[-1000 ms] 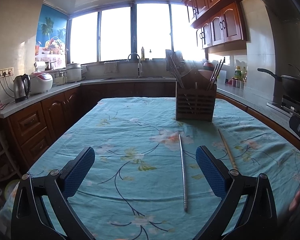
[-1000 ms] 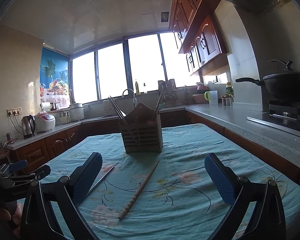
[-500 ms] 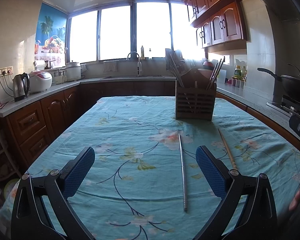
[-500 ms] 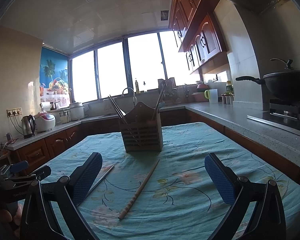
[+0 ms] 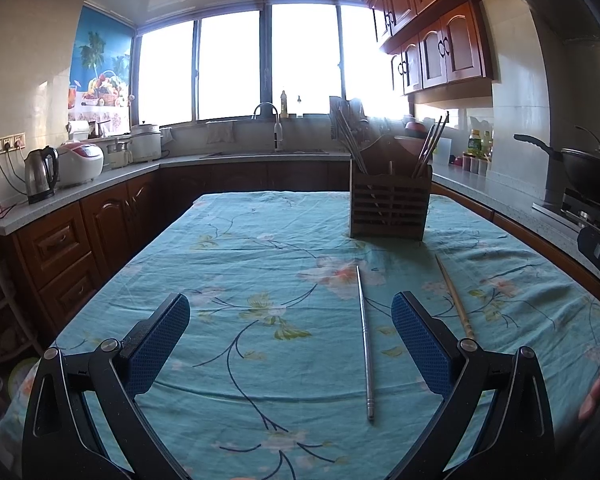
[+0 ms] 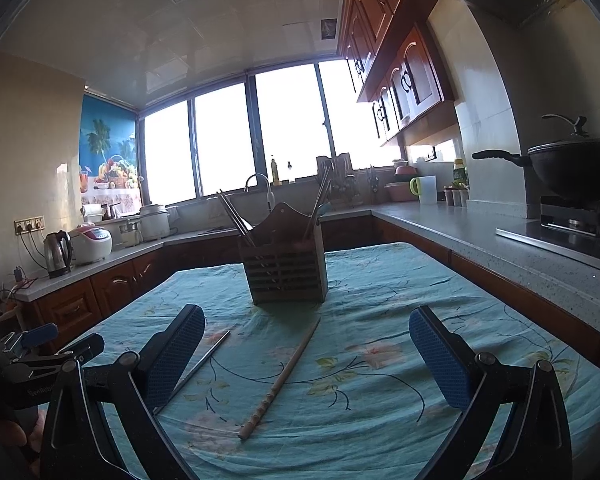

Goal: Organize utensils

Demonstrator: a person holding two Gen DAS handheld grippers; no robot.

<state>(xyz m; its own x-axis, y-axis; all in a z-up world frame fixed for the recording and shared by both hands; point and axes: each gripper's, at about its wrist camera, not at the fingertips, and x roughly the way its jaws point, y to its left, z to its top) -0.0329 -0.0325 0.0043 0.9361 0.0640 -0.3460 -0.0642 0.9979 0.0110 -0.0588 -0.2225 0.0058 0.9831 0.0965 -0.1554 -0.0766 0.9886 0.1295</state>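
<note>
A metal chopstick [image 5: 365, 340] lies flat on the desk [image 5: 260, 280], running lengthwise away from the camera in the left wrist view, and a wooden chopstick [image 5: 453, 299] lies just to its right, the two apart and not touching. In the right wrist view the wooden chopstick [image 6: 281, 377] slants across the middle of the cloth with its ridged end nearest the camera, and the metal chopstick [image 6: 204, 360] lies to its left, partly hidden behind a blue pad. Beyond both stands a slatted wooden utensil holder [image 5: 390, 204], upright on the floral teal tablecloth [image 6: 380, 320], with several chopsticks leaning out of its two ends. The left tongs [image 5: 290, 344] hang above the cloth, released and spread wide, gripping nothing; the metal chopstick lies between their fingers on the desk below. The right tongs [image 6: 306, 360] are likewise released and wide apart, with the wooden chopstick lying between them. Around the desk run wooden cabinets and a counter carrying a kettle [image 5: 41, 174], a rice cooker [image 5: 80, 162] and a wok [image 6: 572, 164] on the stove.
</note>
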